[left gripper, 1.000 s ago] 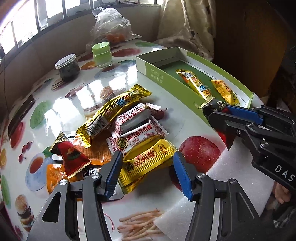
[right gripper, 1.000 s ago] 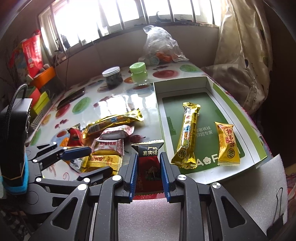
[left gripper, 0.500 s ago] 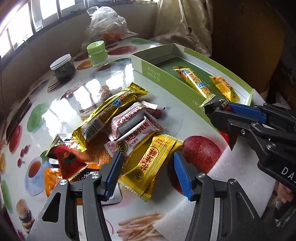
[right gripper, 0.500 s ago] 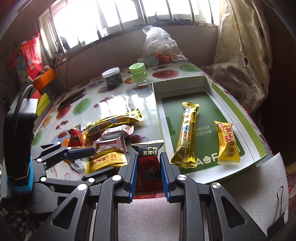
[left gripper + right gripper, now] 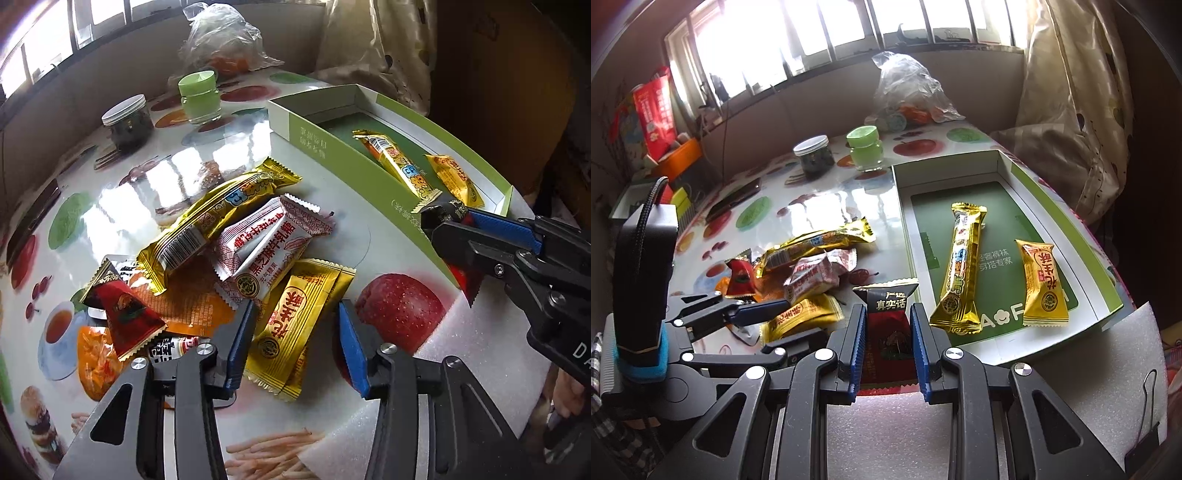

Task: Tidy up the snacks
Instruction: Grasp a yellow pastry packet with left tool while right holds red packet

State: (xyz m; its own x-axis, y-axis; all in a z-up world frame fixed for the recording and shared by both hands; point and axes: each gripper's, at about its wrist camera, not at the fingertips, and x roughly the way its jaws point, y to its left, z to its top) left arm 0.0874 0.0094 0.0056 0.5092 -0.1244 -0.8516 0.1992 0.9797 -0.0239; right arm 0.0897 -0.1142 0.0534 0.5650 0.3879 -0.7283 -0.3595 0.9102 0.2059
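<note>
A yellow peanut-candy packet [image 5: 295,325] lies at the near edge of a snack pile, between the fingers of my left gripper [image 5: 295,314]. The jaws are closing; the left pad [image 5: 238,343] touches its edge, while the right pad stands clear of it. The pile holds a long gold bar [image 5: 218,218], white-and-red packets [image 5: 266,243] and a red triangular packet [image 5: 125,314]. My right gripper [image 5: 887,314] is shut on a red-and-black packet [image 5: 888,332], beside the near left corner of the green box [image 5: 960,162]. The box holds a gold bar [image 5: 962,266] and a yellow packet [image 5: 1043,284].
A dark jar [image 5: 814,155], a green jar [image 5: 864,147] and a plastic bag [image 5: 912,92] stand at the table's far side. White foam sheet [image 5: 886,435] covers the near edge, with a binder clip [image 5: 1145,424] on the right. A dark phone [image 5: 733,197] lies left.
The left gripper's jaws have narrowed around the yellow packet, which now lies more lengthwise between them. The right gripper has kept still with its red-and-black packet.
</note>
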